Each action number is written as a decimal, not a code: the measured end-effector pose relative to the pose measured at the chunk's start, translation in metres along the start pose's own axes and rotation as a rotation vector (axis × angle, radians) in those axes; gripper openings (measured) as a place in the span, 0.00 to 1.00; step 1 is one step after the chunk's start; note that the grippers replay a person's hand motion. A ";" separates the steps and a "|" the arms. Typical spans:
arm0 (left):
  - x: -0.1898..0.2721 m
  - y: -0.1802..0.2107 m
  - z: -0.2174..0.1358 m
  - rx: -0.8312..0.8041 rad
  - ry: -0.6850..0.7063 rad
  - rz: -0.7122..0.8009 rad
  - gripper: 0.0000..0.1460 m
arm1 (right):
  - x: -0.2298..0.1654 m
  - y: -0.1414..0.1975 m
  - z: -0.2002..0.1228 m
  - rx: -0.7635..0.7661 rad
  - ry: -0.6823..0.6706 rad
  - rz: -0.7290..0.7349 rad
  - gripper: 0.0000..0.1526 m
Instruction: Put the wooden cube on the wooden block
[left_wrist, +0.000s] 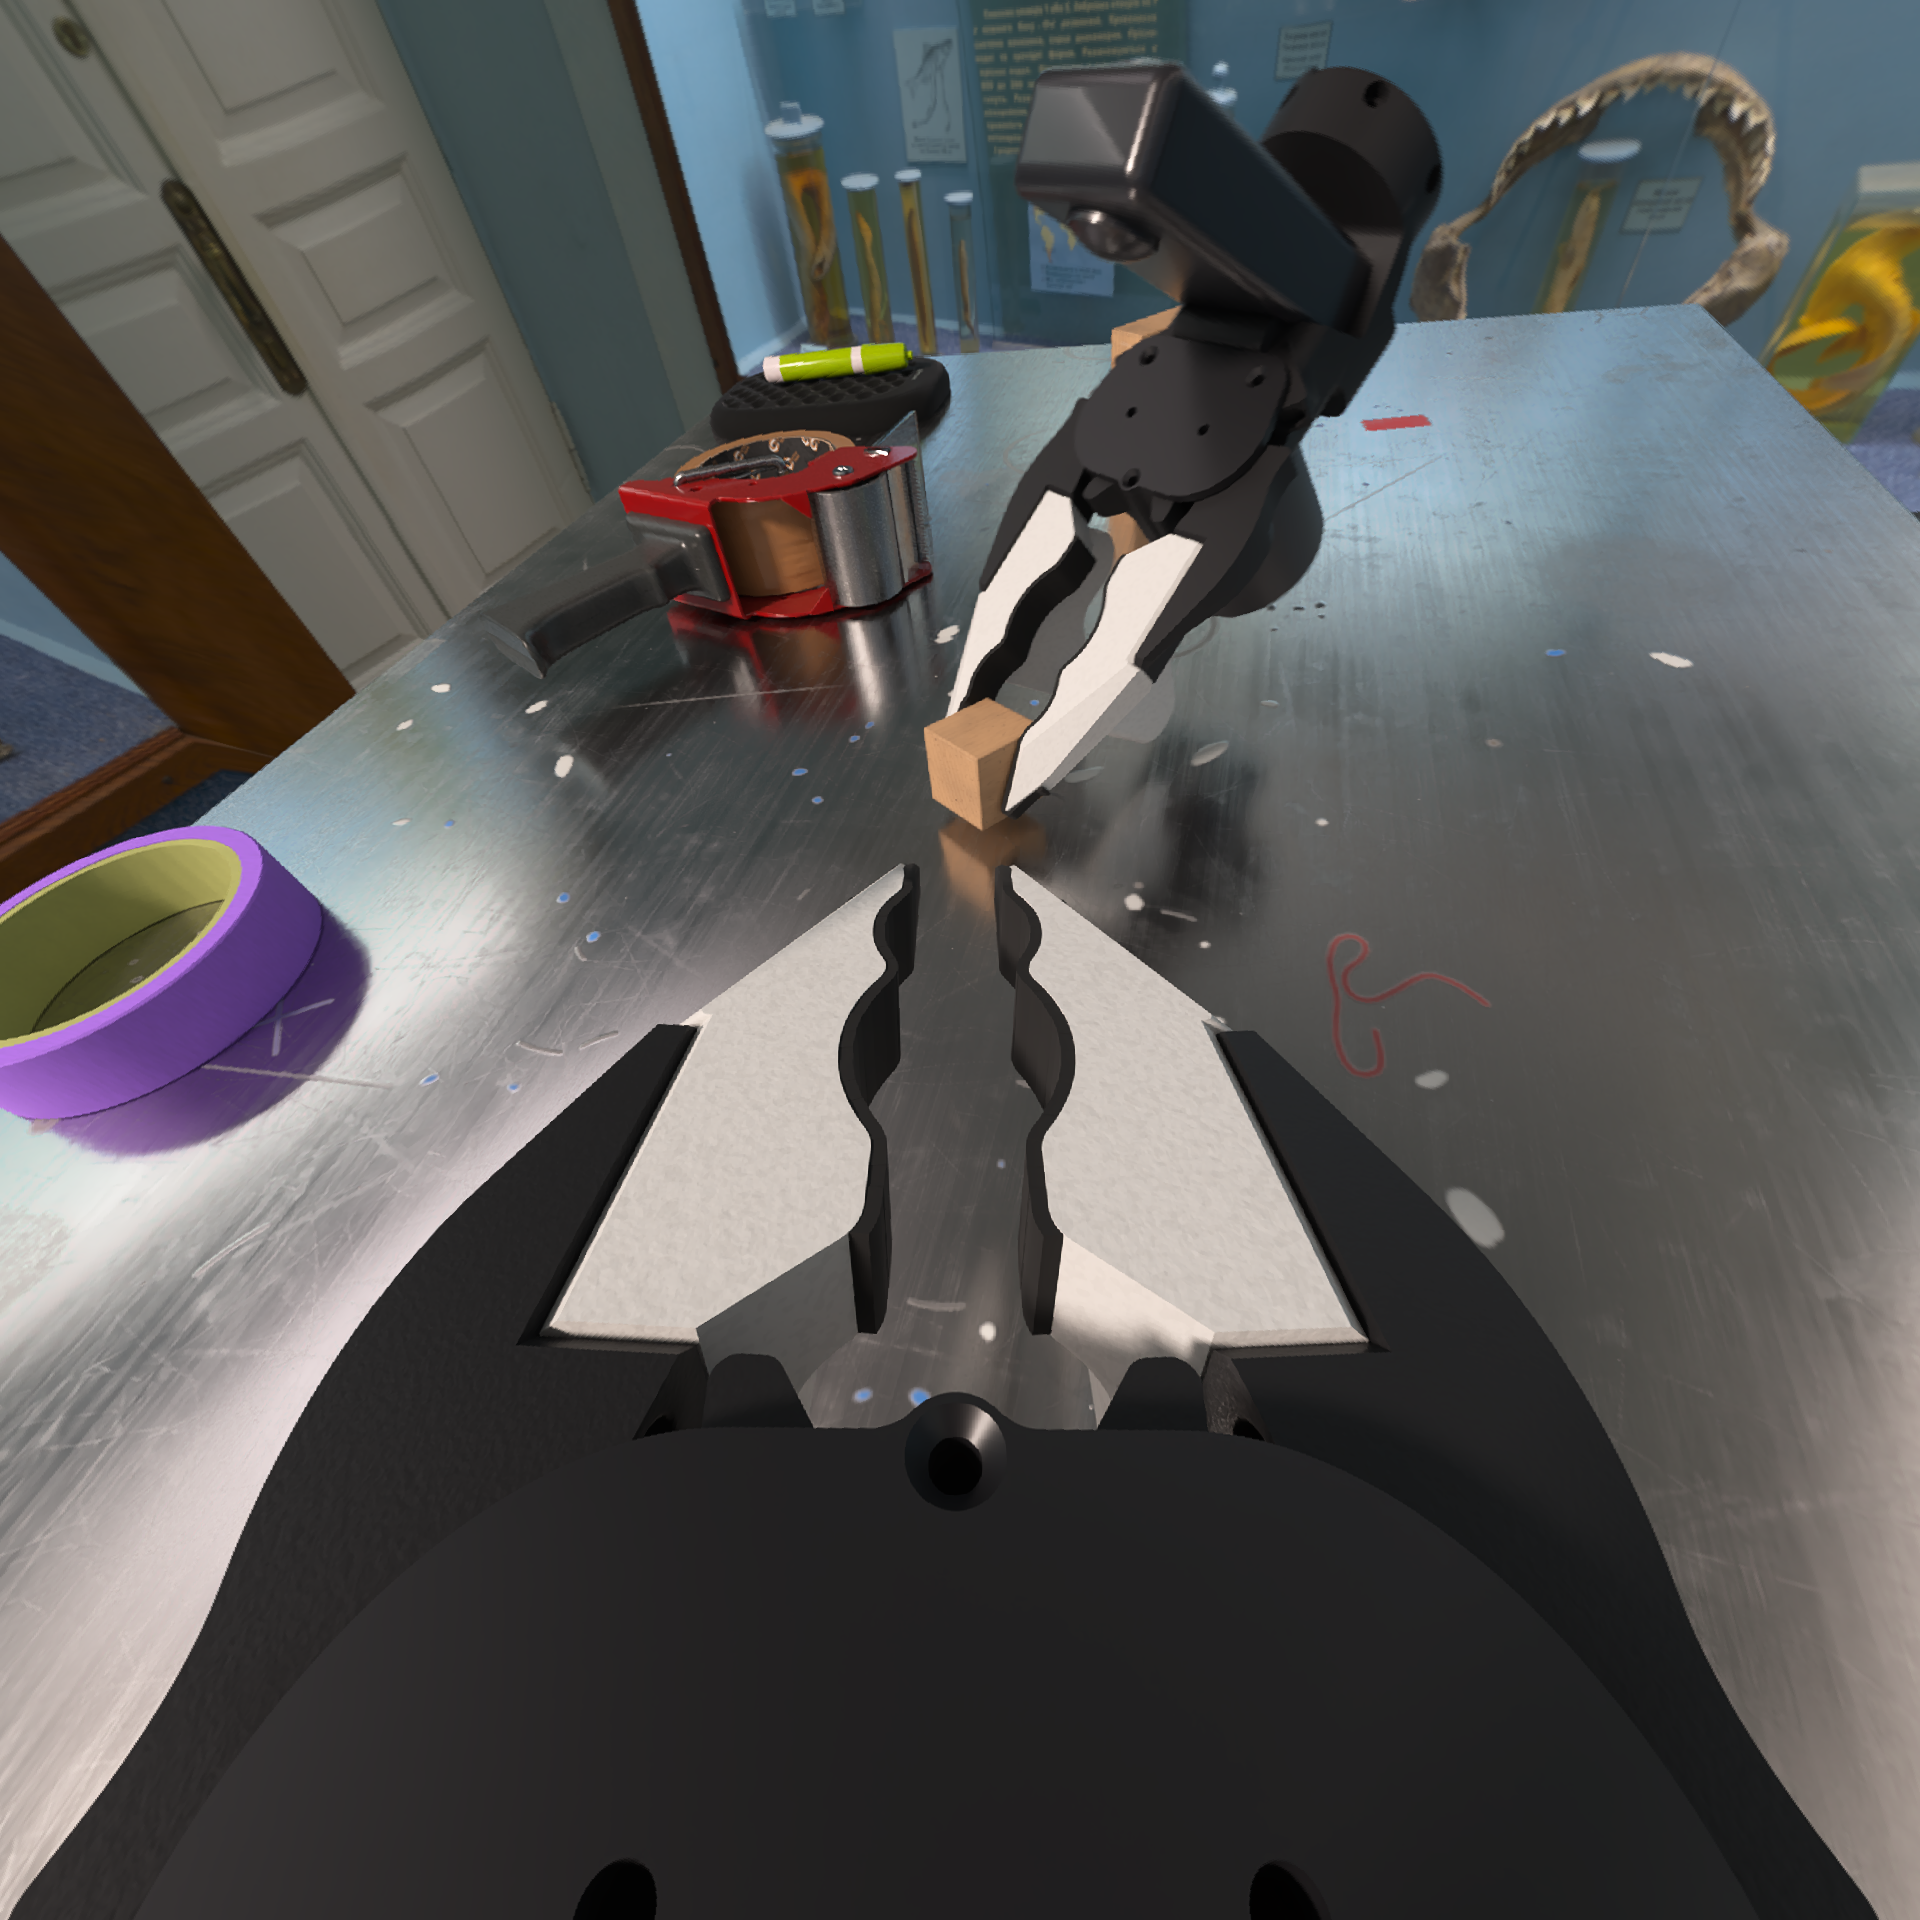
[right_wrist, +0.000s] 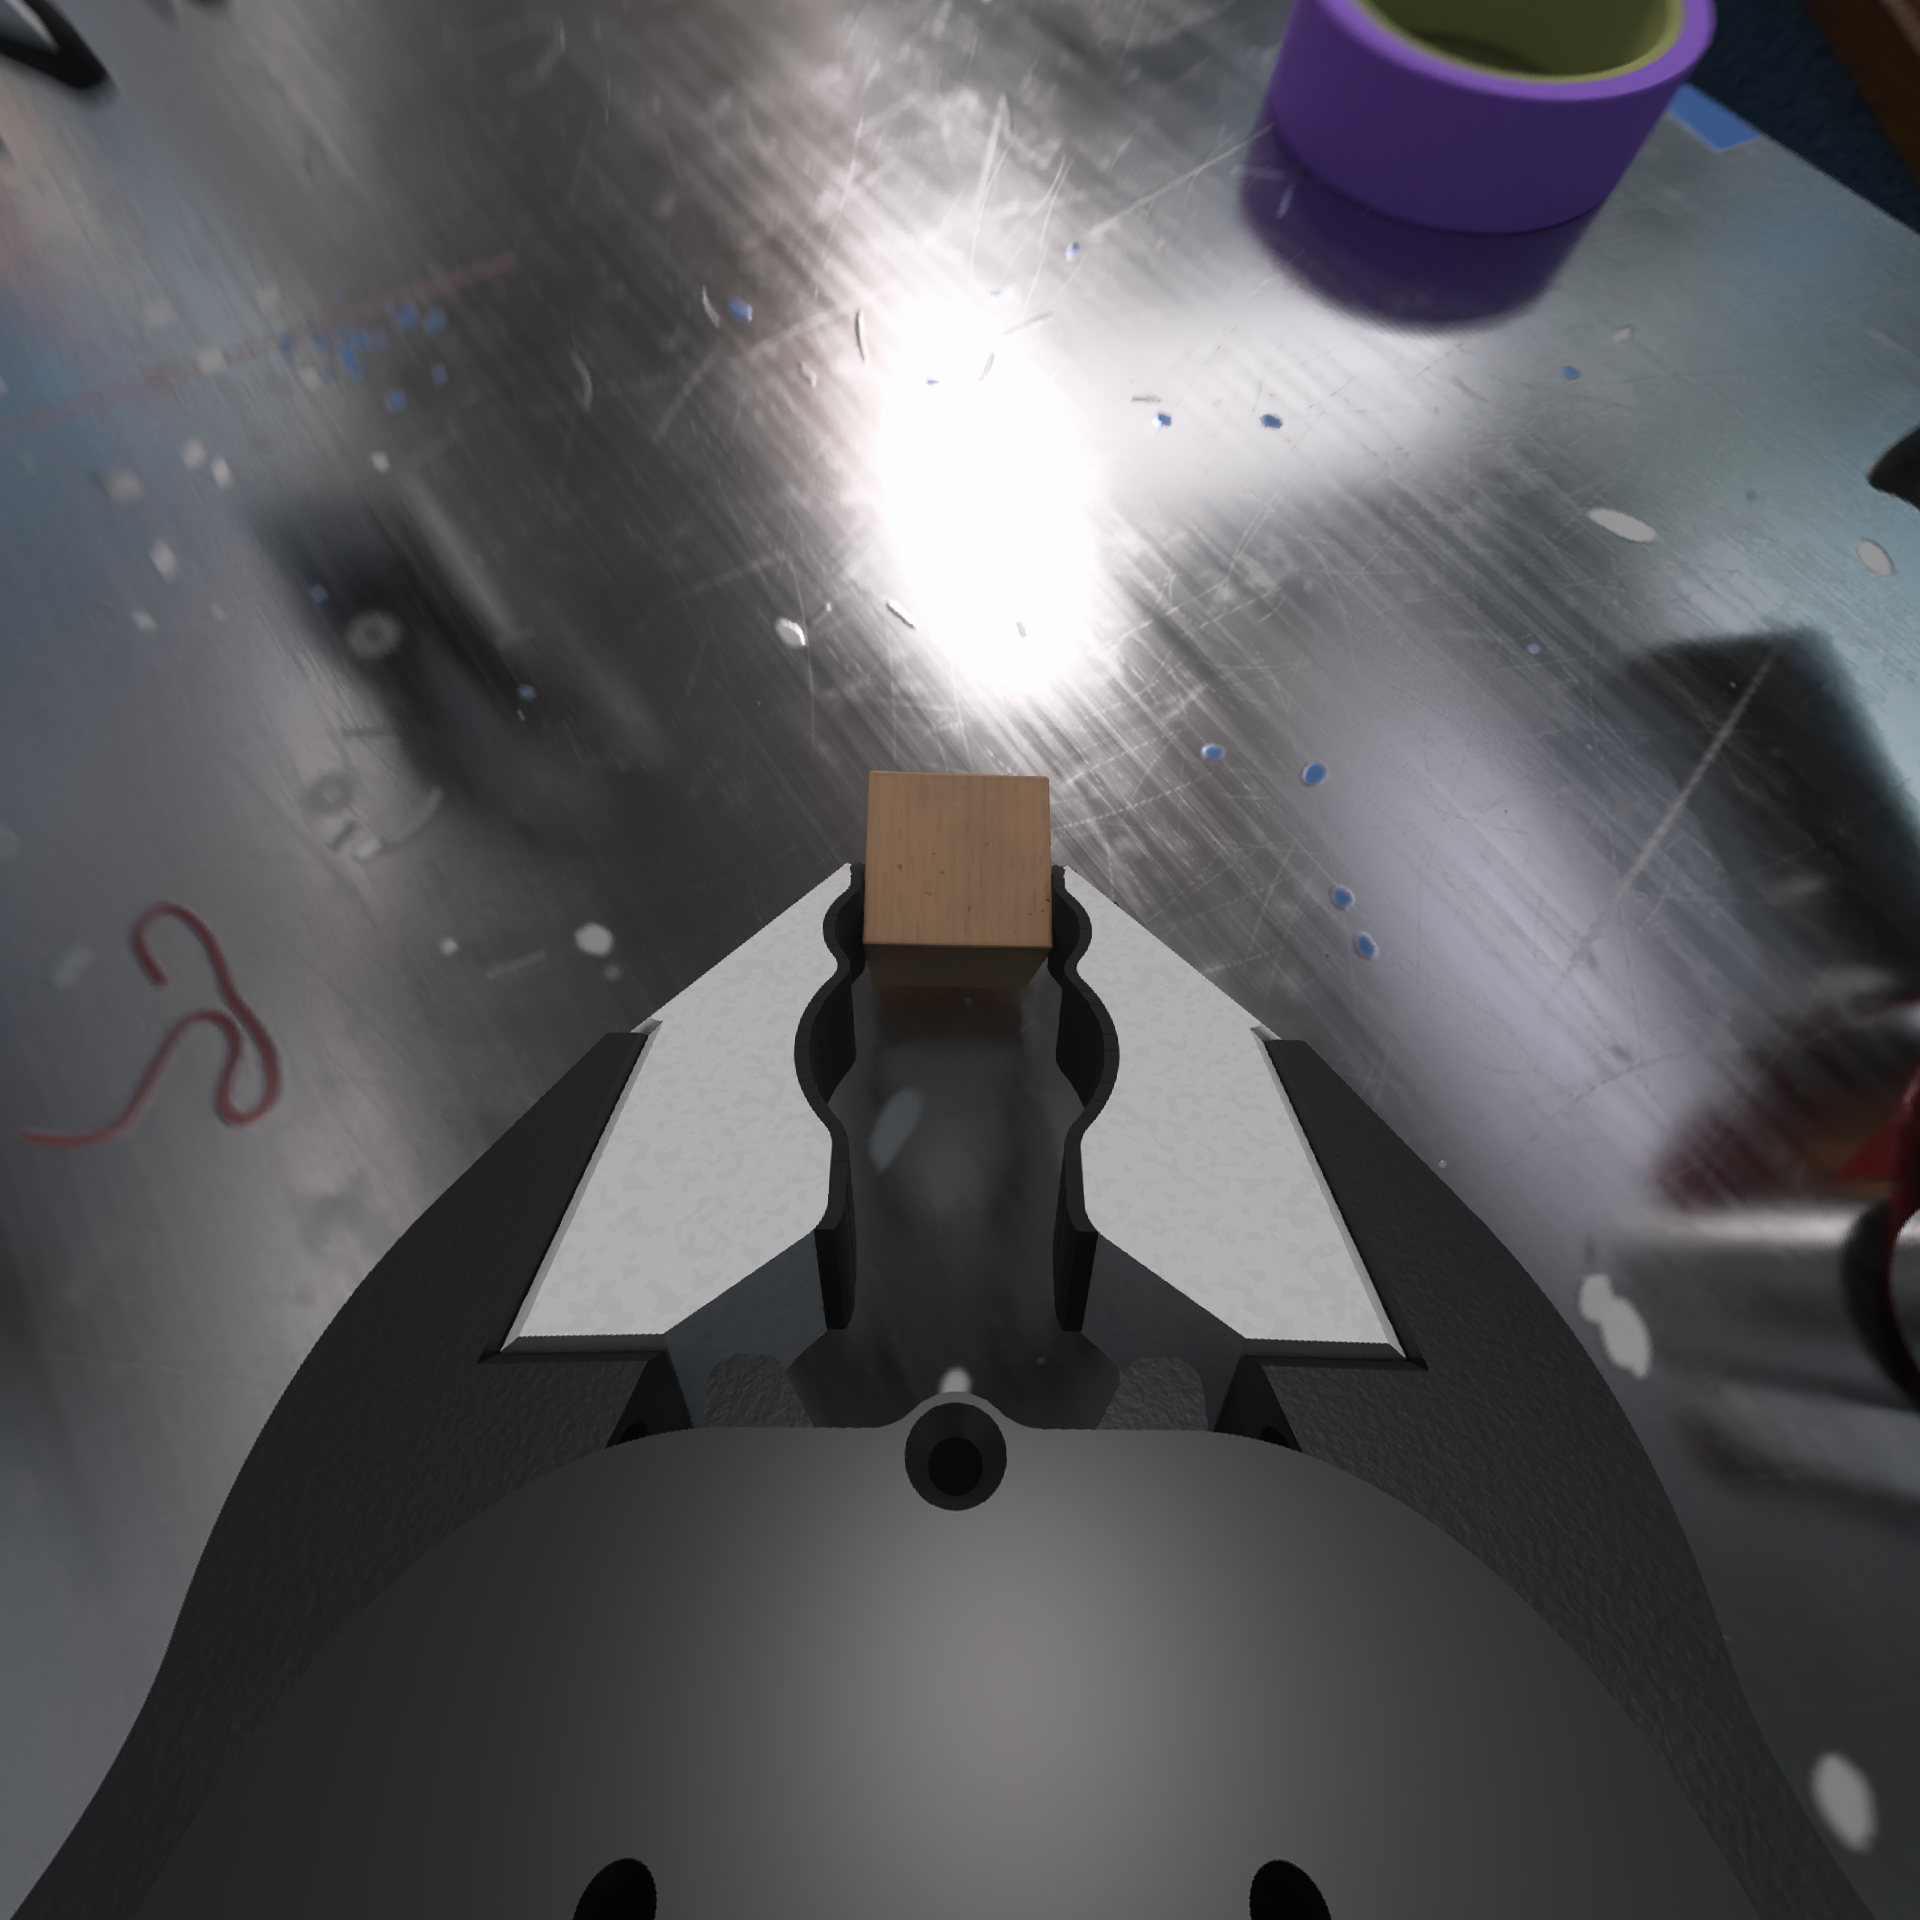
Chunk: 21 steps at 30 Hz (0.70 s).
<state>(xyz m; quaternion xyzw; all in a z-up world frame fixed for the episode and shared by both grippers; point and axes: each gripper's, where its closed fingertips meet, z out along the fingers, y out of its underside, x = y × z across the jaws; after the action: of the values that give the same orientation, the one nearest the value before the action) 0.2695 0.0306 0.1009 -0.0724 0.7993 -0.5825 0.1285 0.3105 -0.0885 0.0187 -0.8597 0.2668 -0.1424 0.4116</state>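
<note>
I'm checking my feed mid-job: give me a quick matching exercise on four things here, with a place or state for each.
1. wooden cube
2. purple tape roll
3. left gripper
4. green marker

a. lying on a black pad
b. between the right gripper's fingertips
c. empty, slightly open
d. near the table's edge, by the door

Pairs: 1-b, 2-d, 3-c, 4-a
</note>
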 end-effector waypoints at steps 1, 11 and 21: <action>-0.001 0.000 0.001 0.003 -0.004 -0.001 0.10 | -0.001 -0.003 -0.003 0.030 0.003 0.037 0.23; -0.004 -0.007 0.019 -0.025 -0.080 0.008 0.10 | -0.017 -0.035 -0.036 0.109 0.115 0.311 0.23; -0.009 -0.004 0.037 -0.023 -0.142 -0.011 0.10 | -0.030 -0.053 -0.043 0.063 0.266 0.344 0.23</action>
<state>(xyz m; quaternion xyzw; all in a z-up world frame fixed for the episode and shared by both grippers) 0.2890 -0.0016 0.0954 -0.1193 0.7944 -0.5675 0.1806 0.2843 -0.0713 0.0858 -0.7618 0.4570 -0.1906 0.4178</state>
